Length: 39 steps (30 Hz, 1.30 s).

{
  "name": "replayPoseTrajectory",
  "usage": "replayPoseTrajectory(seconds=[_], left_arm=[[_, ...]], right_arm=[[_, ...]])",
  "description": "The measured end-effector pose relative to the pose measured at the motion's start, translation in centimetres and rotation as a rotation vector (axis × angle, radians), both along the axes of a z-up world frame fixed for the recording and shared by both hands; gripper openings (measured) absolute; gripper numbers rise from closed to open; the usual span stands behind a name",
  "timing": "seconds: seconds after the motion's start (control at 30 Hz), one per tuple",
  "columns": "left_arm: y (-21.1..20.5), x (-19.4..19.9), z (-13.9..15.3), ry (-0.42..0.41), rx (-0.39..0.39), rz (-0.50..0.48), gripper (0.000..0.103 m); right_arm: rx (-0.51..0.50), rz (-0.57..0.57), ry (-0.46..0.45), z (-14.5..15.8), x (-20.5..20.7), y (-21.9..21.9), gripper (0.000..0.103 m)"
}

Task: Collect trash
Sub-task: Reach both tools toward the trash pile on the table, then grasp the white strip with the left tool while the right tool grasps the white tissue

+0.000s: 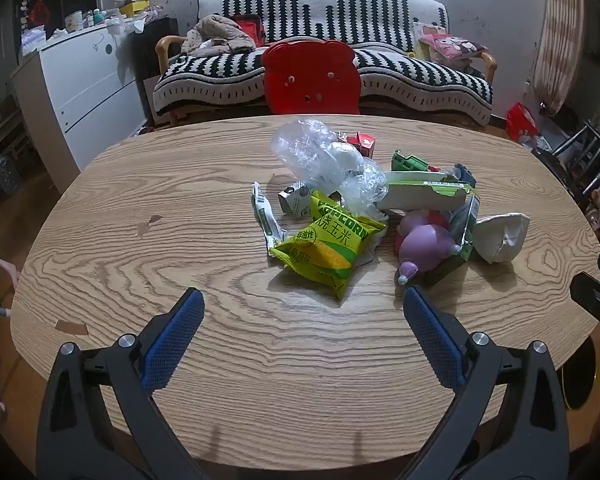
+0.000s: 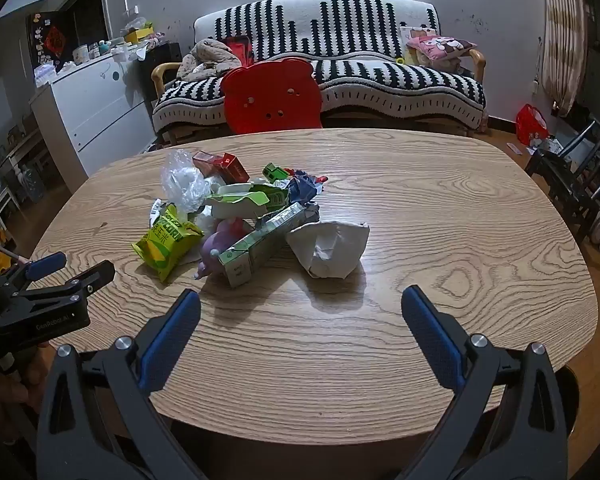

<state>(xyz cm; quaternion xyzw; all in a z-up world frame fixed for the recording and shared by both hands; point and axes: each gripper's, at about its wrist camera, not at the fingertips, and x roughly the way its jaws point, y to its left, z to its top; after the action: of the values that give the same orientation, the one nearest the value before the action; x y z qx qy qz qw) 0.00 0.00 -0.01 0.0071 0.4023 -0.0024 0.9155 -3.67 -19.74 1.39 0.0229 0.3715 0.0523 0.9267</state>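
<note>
A heap of trash lies mid-table on the wooden table (image 1: 180, 200): a yellow-green popcorn bag (image 1: 328, 248) (image 2: 166, 242), clear crumpled plastic (image 1: 320, 156) (image 2: 182, 182), a torn green-white carton (image 1: 420, 192) (image 2: 260, 240), a purple plastic toy (image 1: 422, 246) (image 2: 216, 246), a crumpled white paper wad (image 1: 500, 236) (image 2: 328, 248) and a red box (image 2: 220, 164). My left gripper (image 1: 304, 308) is open and empty above the near table edge, short of the popcorn bag. My right gripper (image 2: 300, 308) is open and empty, short of the paper wad.
A red bear-shaped chair (image 1: 310, 76) stands at the table's far side before a black-and-white striped sofa (image 1: 324, 32). A white cabinet (image 1: 84, 84) is at the left. A dark metal rack (image 2: 580, 176) stands at the right. The left gripper also shows in the right wrist view (image 2: 60, 276).
</note>
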Motion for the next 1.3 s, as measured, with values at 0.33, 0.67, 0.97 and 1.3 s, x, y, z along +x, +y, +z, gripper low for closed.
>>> replayPoseTrajectory(seconds=[0.33,0.67,0.97,1.3], left_arm=[[0.0,0.0,0.0,0.002,-0.001,-0.001,0.097],[0.0,0.1,0.0,0.004,-0.004,-0.005,0.097],[3.3,3.9,-1.6,0.055,-0.014,0.047,0.097],[5.4,13.0,-5.9,0.148,-0.073,0.091,0.097]], right_arm=[[0.001,0.000,-0.001,0.0,0.0,0.1,0.097],[0.002,0.002,0.000,0.0,0.0,0.0,0.097],[-0.006,0.002,0.048,-1.3,1.9,-0.6,0.097],[-0.030,-0.020,0.122,-4.8,7.5,-1.2,0.097]])
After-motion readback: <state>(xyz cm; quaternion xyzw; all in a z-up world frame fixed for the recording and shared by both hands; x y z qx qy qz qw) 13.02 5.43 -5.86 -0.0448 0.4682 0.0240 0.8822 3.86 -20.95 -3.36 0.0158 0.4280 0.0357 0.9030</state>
